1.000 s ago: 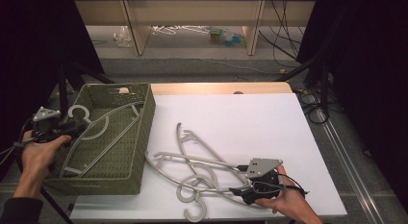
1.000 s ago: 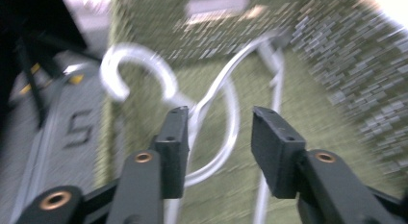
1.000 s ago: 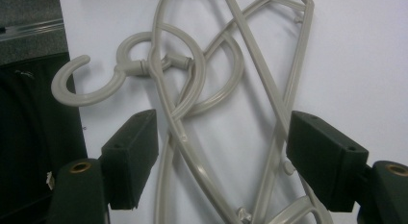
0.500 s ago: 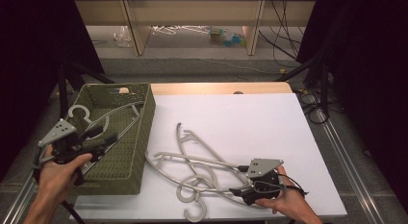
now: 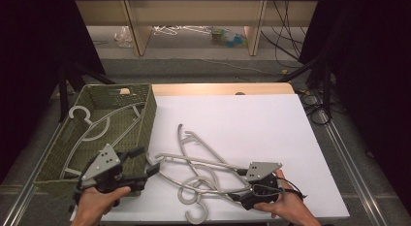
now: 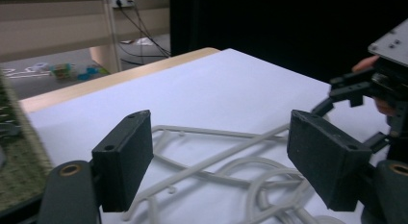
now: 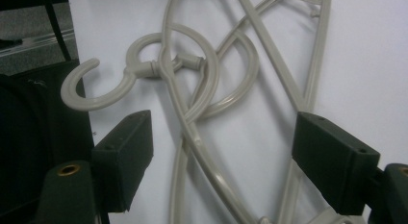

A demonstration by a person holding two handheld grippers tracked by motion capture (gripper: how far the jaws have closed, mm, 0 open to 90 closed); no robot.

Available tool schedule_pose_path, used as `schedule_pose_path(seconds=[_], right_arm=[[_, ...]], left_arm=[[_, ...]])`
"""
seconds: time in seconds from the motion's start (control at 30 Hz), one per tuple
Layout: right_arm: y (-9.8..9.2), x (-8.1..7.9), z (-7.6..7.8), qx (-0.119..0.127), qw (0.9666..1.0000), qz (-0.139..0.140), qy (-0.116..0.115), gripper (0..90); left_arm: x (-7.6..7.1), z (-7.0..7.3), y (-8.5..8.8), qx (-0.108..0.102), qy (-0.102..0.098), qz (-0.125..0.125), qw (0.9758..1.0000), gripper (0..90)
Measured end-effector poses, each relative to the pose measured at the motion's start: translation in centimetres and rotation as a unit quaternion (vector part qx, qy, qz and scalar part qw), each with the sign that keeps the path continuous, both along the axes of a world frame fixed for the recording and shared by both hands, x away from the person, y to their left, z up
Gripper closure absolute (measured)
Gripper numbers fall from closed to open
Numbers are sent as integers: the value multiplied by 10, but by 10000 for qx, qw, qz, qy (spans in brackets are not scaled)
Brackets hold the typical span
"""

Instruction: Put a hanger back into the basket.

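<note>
No writing reads anywhere; both grippers' fingers [image 6: 125, 161] stand spread, empty, over tangled hangers [image 5: 203, 170], the left's having just opened

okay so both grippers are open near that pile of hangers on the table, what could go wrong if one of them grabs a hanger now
The hangers on the table lie crossed, with hooks looped through one another, so lifting one would probably drag the others along. The left gripper sits close to the basket, so a swinging hanger might catch its wall. The right gripper straddles several thin bars and may clamp two at once.
</note>
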State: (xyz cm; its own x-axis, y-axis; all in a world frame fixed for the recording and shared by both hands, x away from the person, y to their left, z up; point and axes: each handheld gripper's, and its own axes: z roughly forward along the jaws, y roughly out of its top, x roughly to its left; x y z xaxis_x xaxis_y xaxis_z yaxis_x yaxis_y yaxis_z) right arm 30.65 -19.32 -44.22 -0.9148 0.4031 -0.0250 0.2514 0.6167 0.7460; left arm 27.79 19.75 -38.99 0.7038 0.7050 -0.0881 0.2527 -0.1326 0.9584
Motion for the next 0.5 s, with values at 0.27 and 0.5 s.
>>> schedule_pose_path(seconds=[0.27, 0.5], right_arm=[[4, -2, -4, -85, 9999, 54, 99, 229], [5, -4, -5, -122, 9999, 61, 91, 230]], left_arm=[[-16, -21, -24, 266, -61, -369, 9989, 225], [-21, -31, -28, 189, -18, -401, 9990, 216]])
